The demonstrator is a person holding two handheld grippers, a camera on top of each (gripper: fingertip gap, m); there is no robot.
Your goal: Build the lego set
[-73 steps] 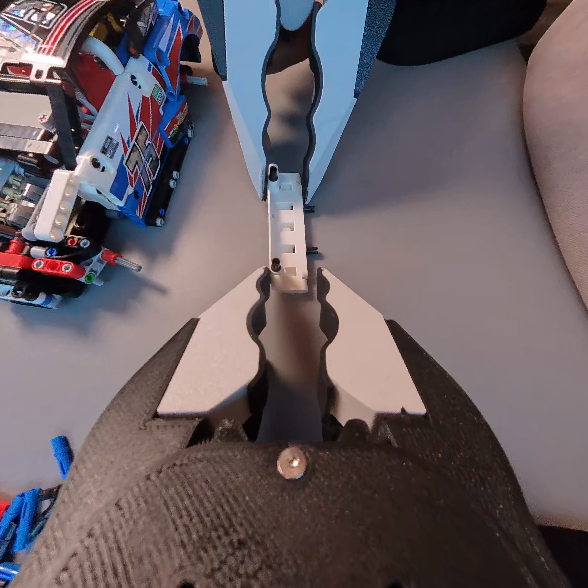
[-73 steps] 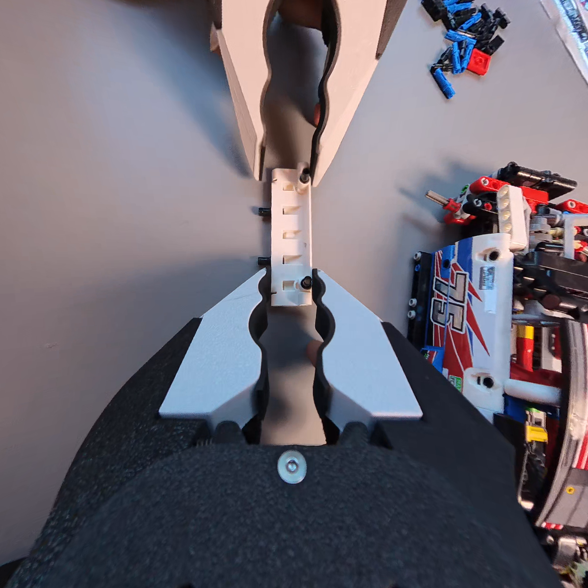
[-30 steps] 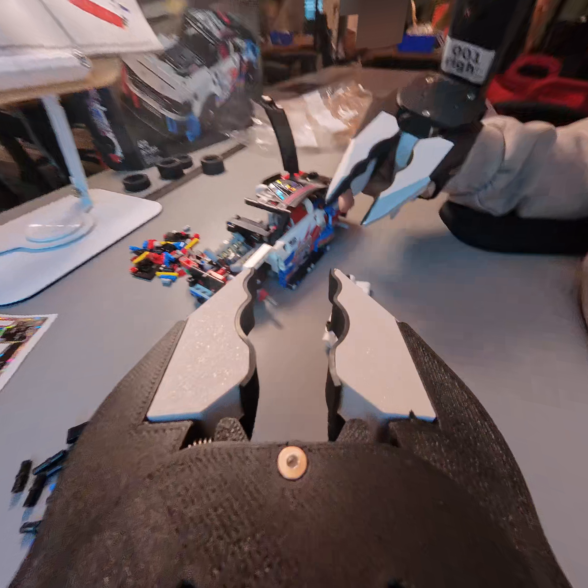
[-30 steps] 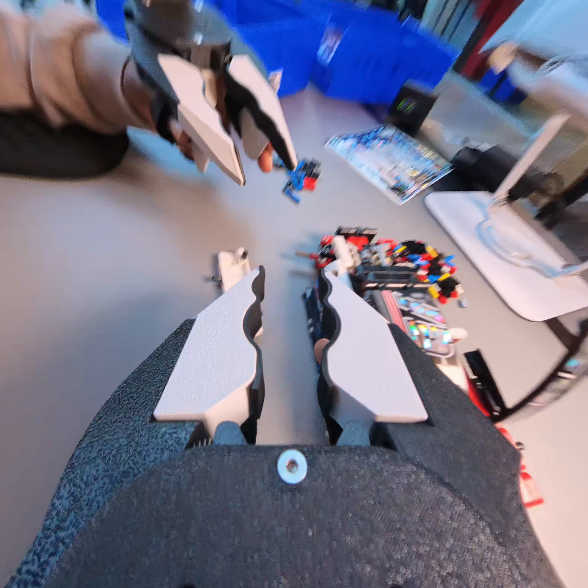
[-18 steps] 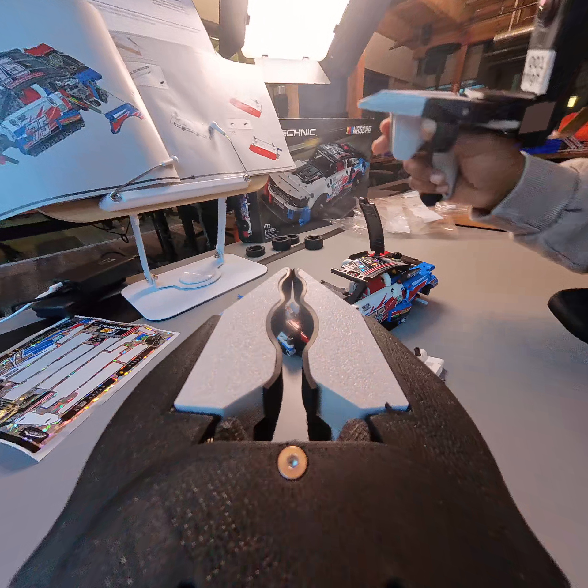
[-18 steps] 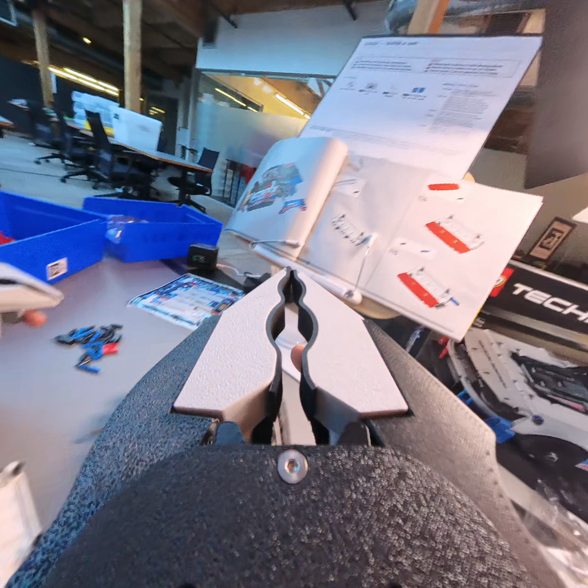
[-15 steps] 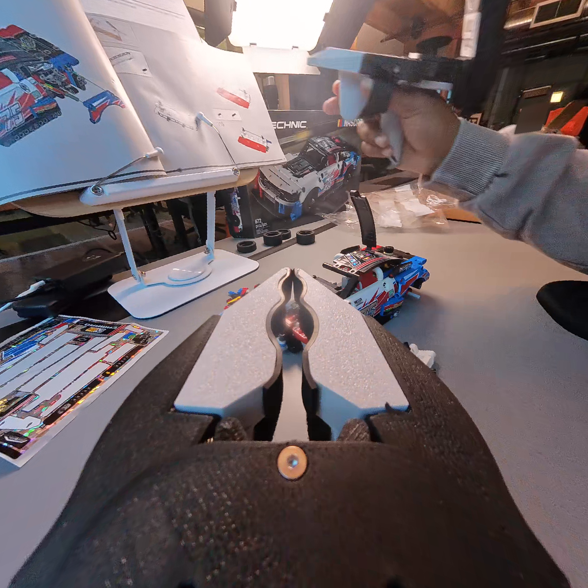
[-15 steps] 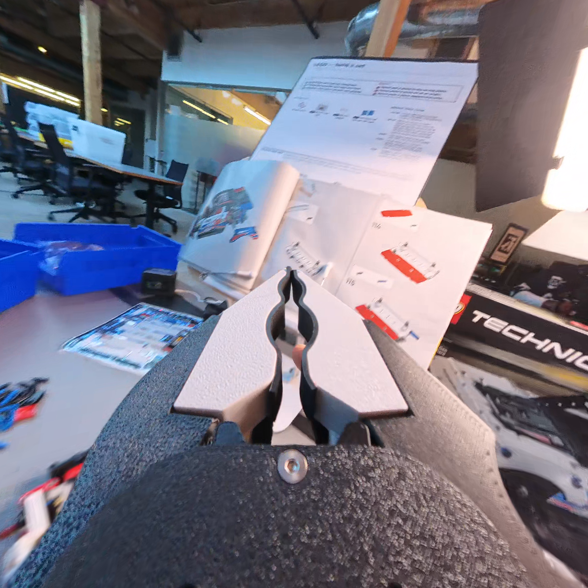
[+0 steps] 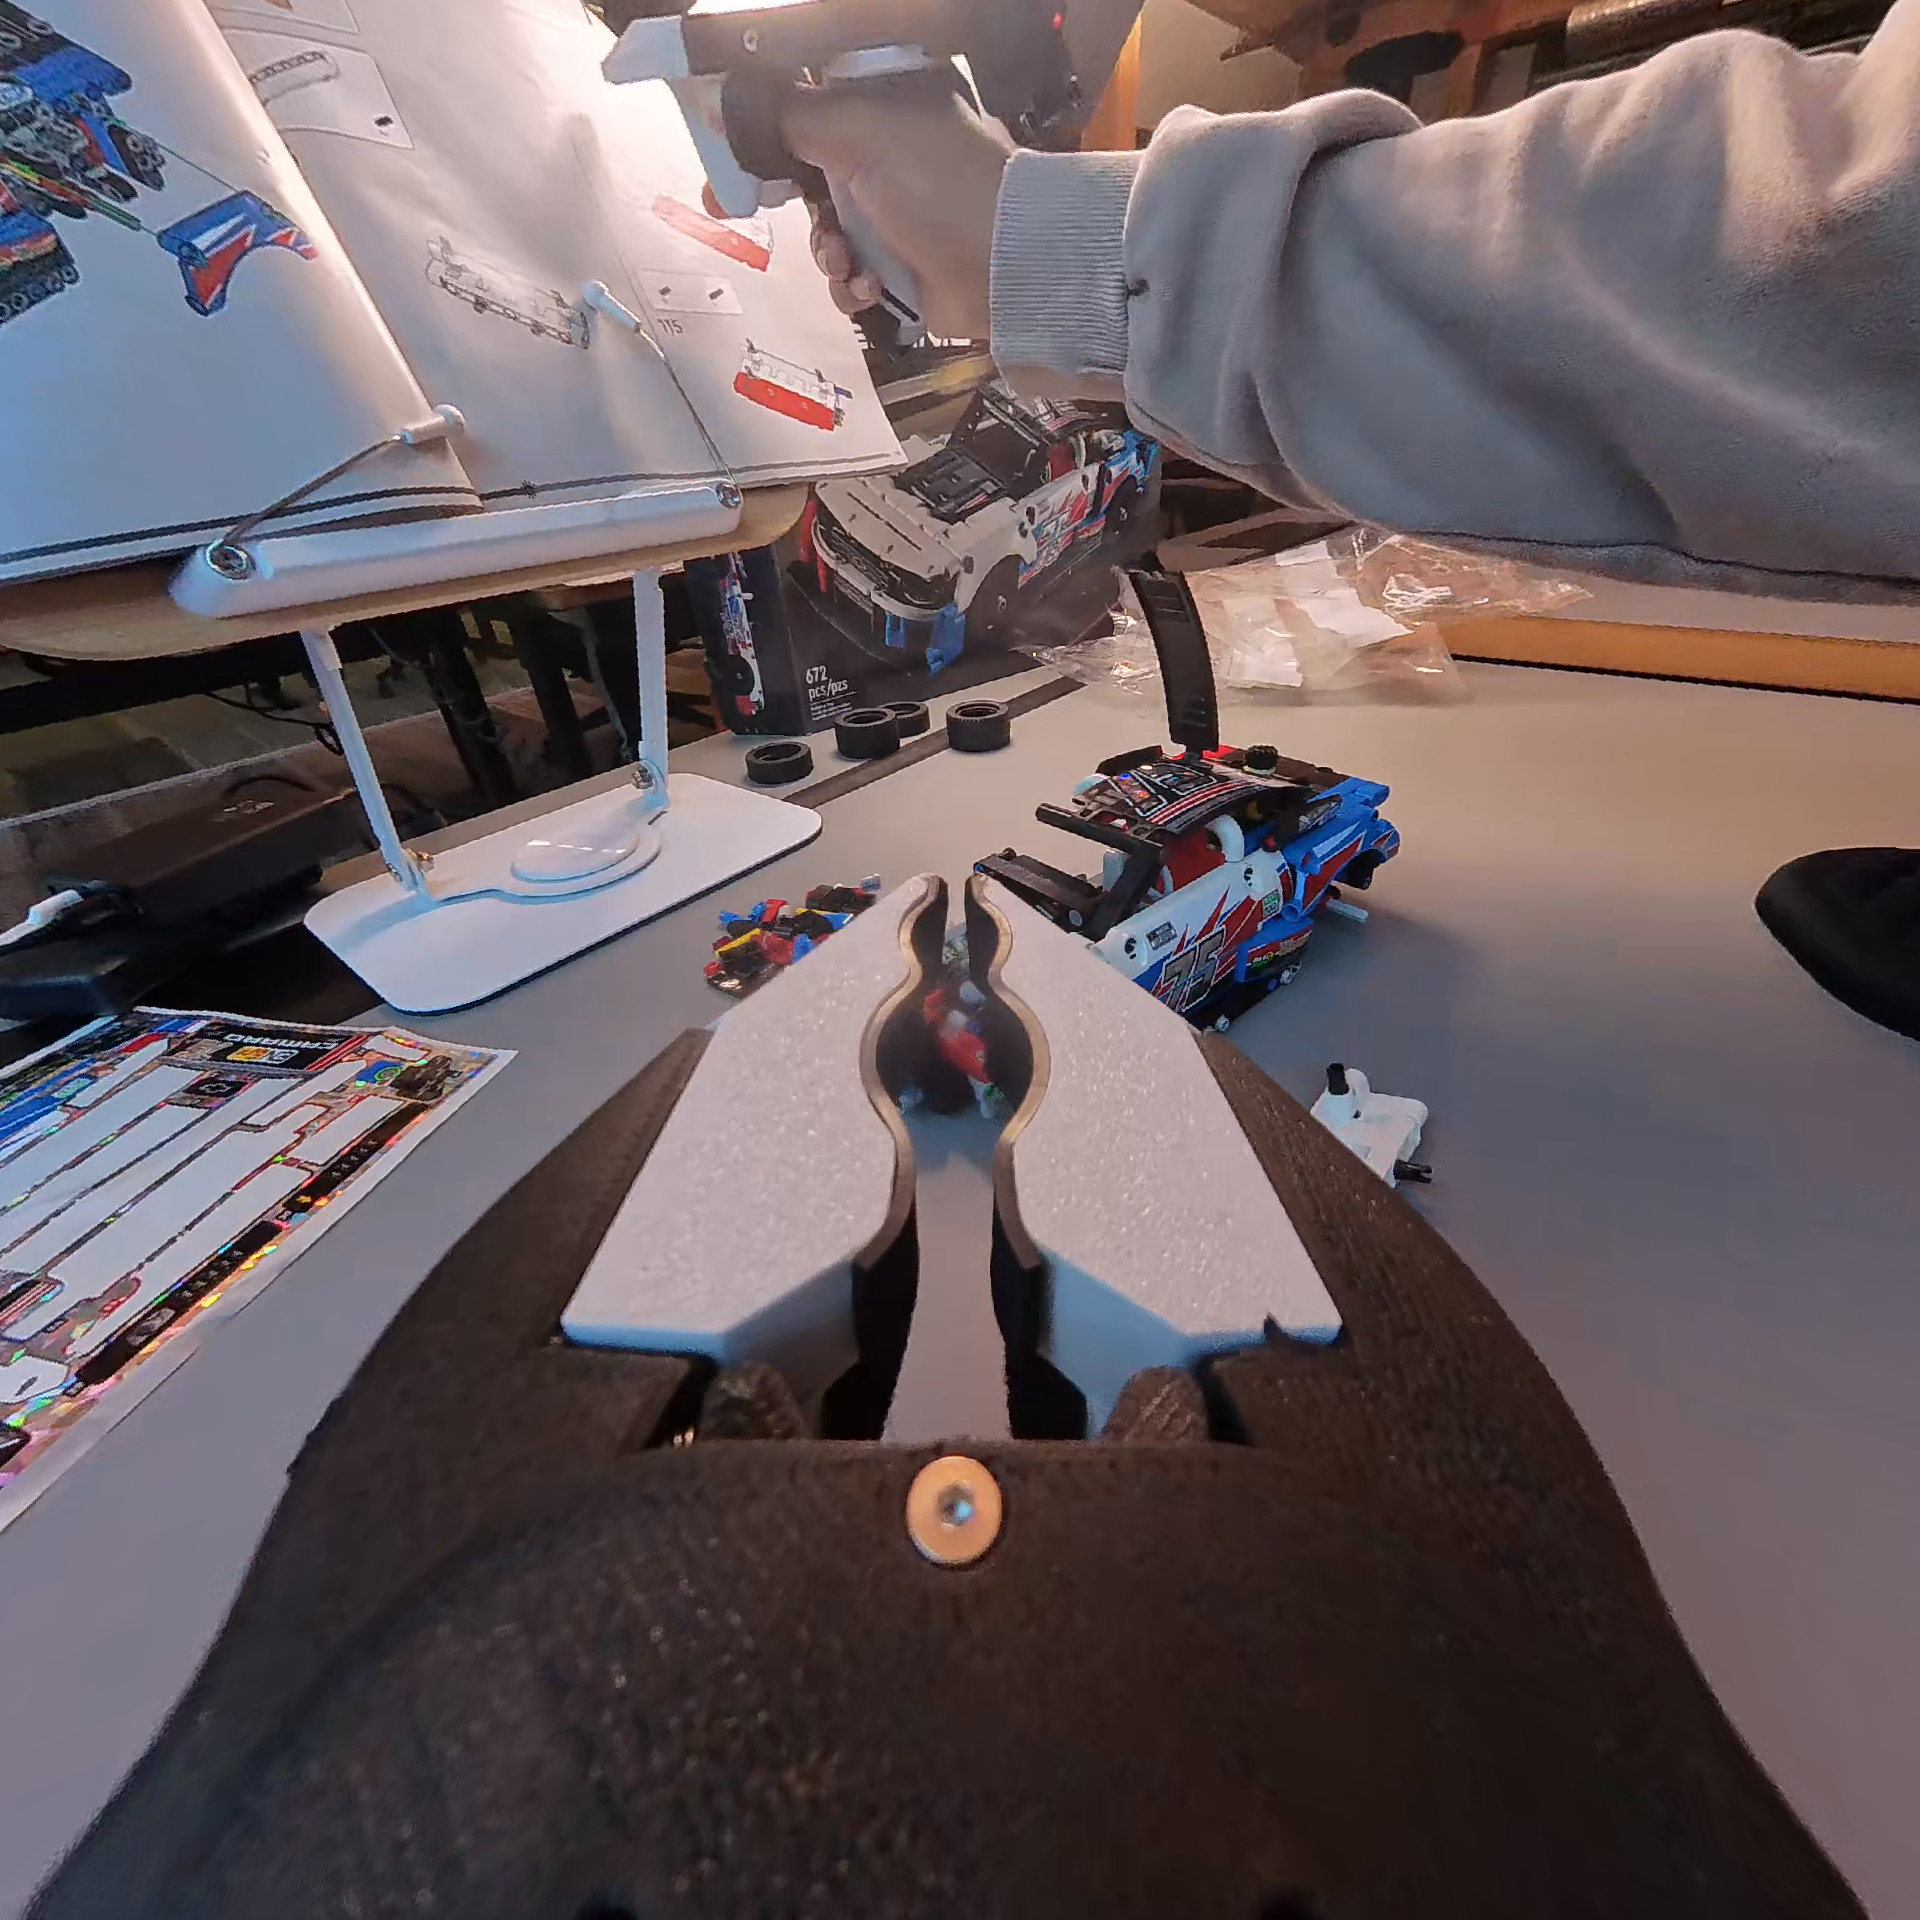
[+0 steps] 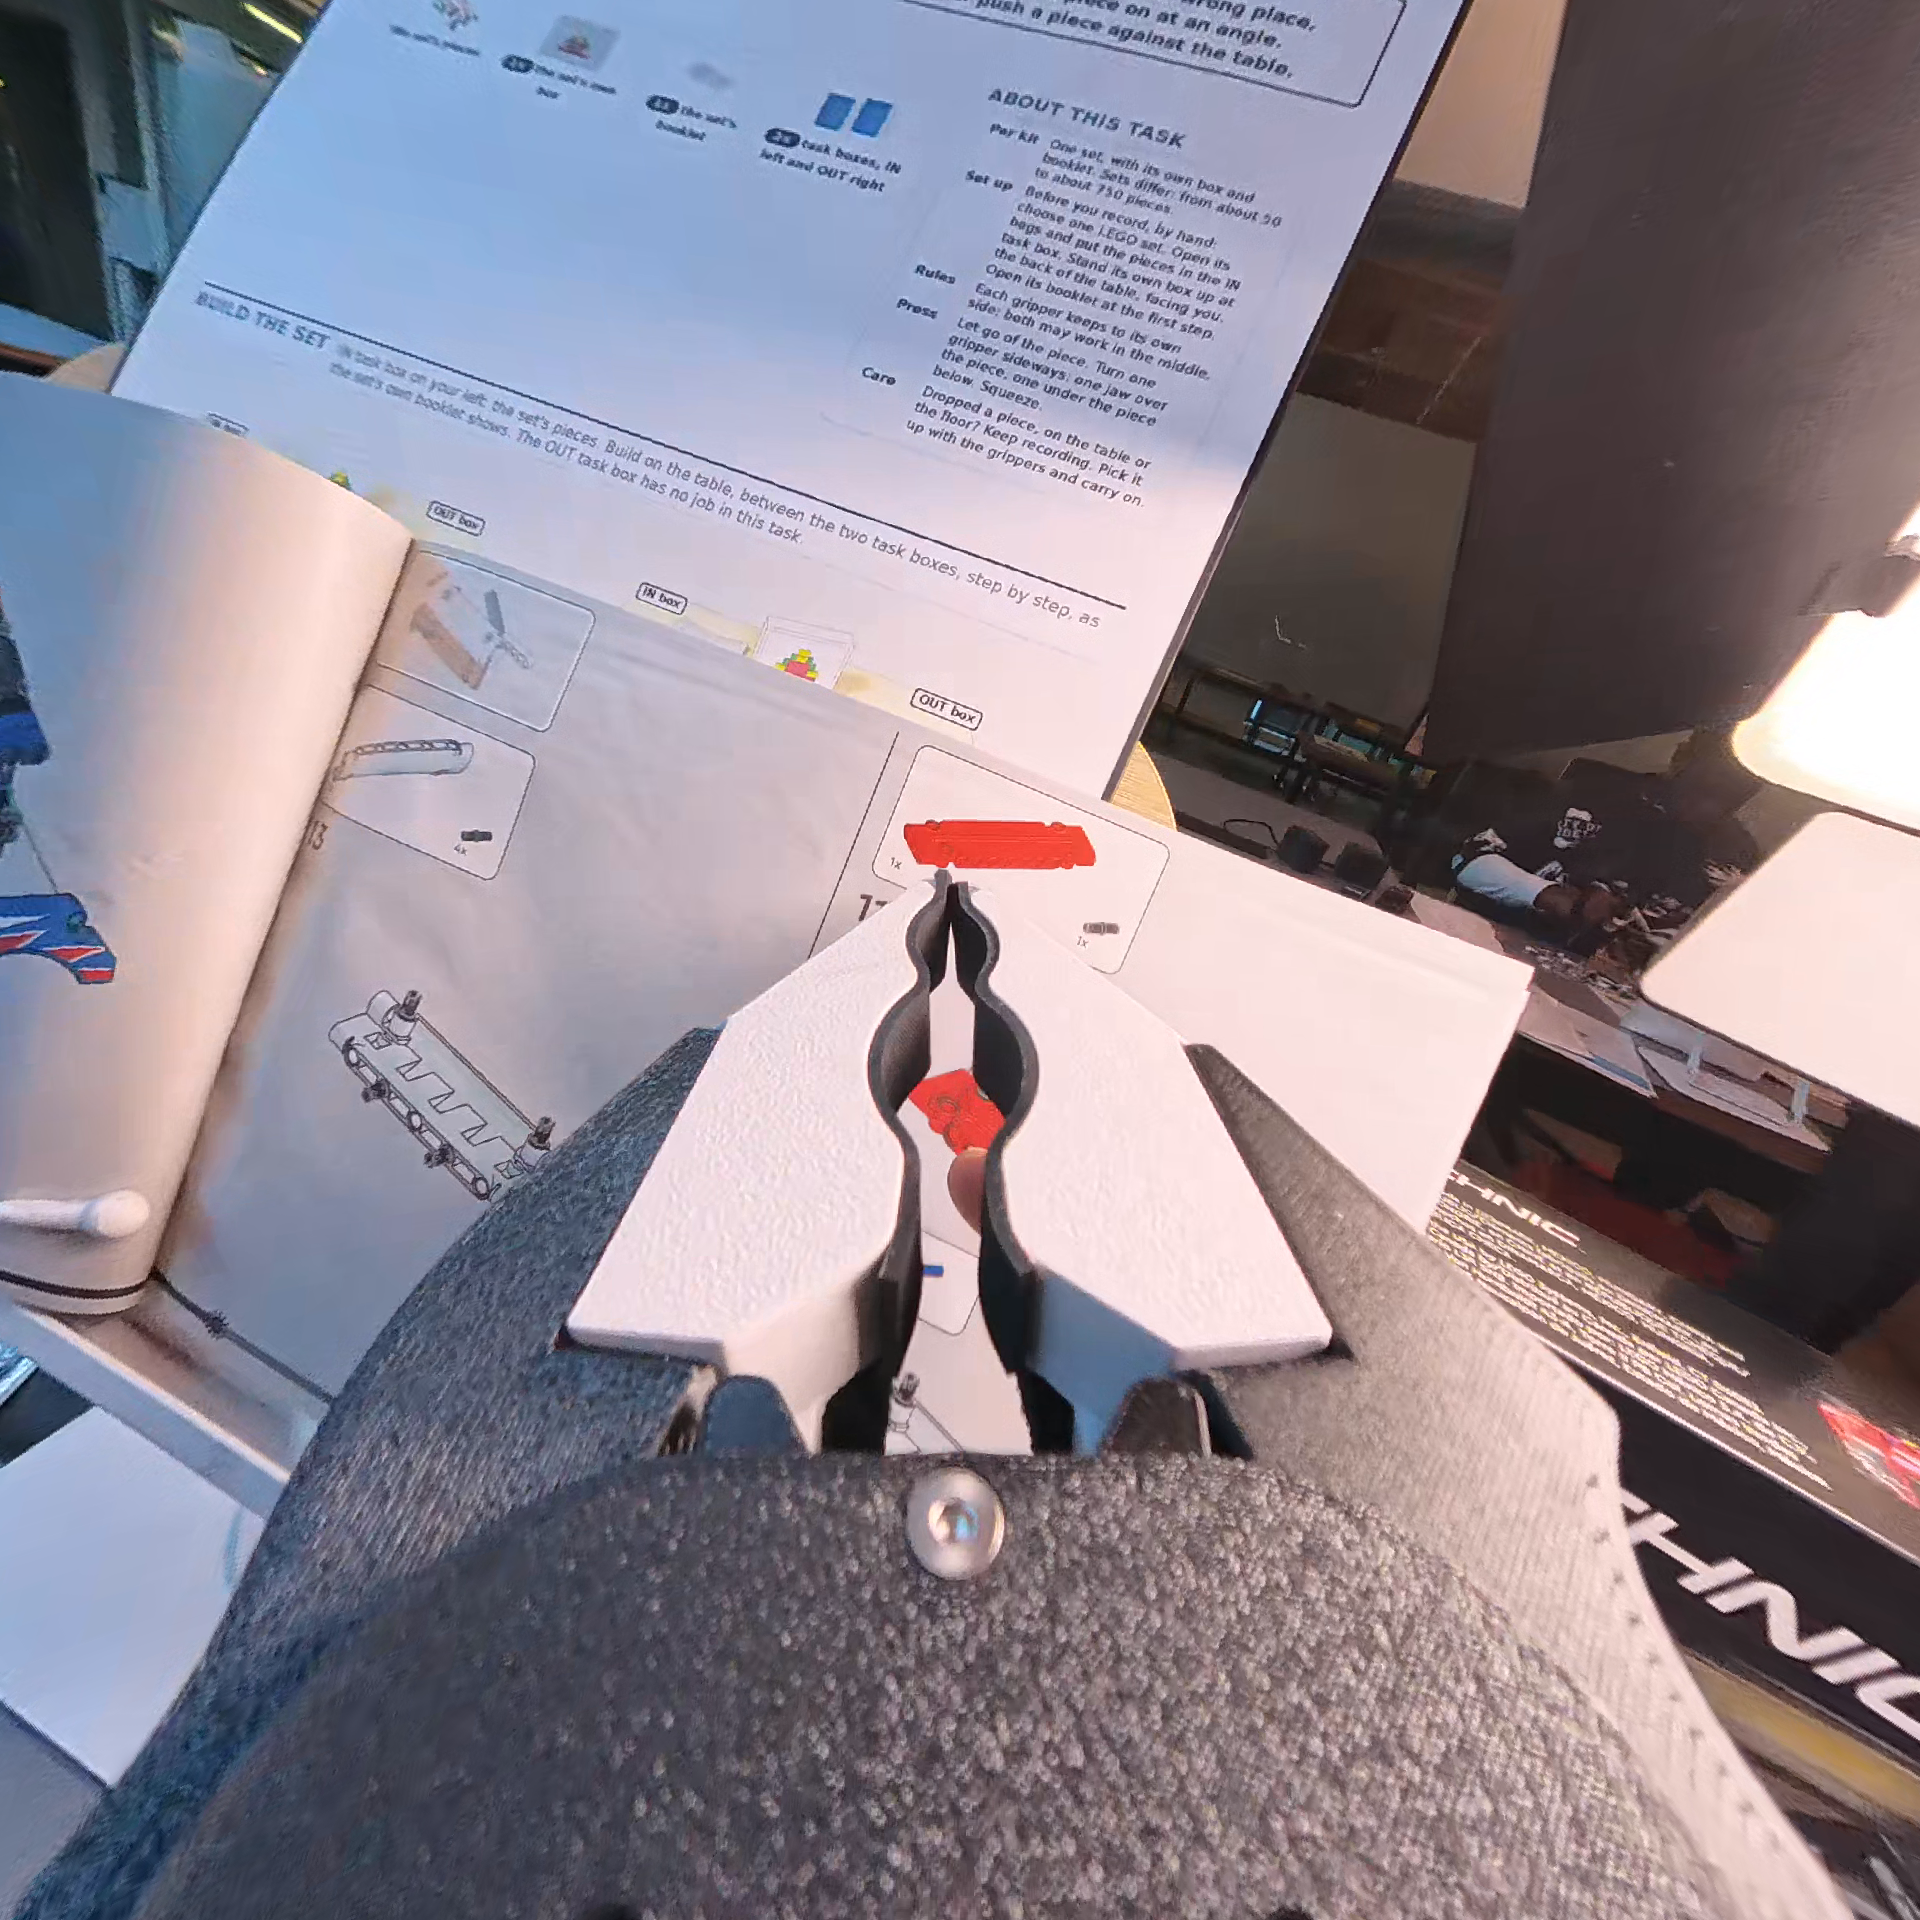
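Left wrist view: left gripper nearly closed, empty; right gripper pressed together, perhaps touching booklet.

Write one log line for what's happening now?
left gripper: shut, empty | right gripper: shut, at booklet | white piece: on table

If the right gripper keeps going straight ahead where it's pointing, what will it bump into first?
Most likely the open instruction booklet on its stand: the shut right gripper points at its right-hand page, just below the red part drawing. How far off the page is, I can't tell.

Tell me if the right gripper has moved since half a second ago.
Yes. In the left wrist view the right gripper has gone up and closer to the instruction booklet, now right in front of its pages.
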